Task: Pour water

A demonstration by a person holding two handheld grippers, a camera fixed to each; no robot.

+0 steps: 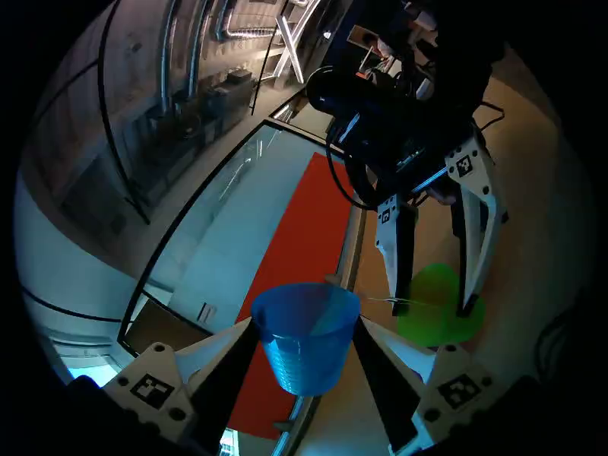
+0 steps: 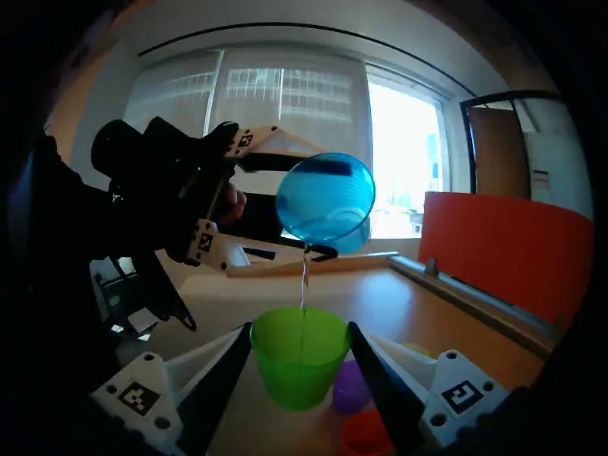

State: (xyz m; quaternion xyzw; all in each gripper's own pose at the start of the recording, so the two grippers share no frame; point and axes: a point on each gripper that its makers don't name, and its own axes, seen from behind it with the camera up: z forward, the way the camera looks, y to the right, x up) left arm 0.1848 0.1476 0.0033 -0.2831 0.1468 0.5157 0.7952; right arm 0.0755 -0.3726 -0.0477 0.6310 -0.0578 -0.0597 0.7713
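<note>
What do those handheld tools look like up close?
The left gripper and right gripper look alike: white wedge-shaped fingers lined with black pads, each finger bearing a square black-and-white marker. Behind them sits a bulky black body trailing black cables.

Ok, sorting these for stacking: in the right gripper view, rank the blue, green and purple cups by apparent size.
1. Green cup and blue cup: look alike; green is nearer the camera, so unranked.
2. Purple cup: smallest, though partly hidden behind the green cup.
</note>
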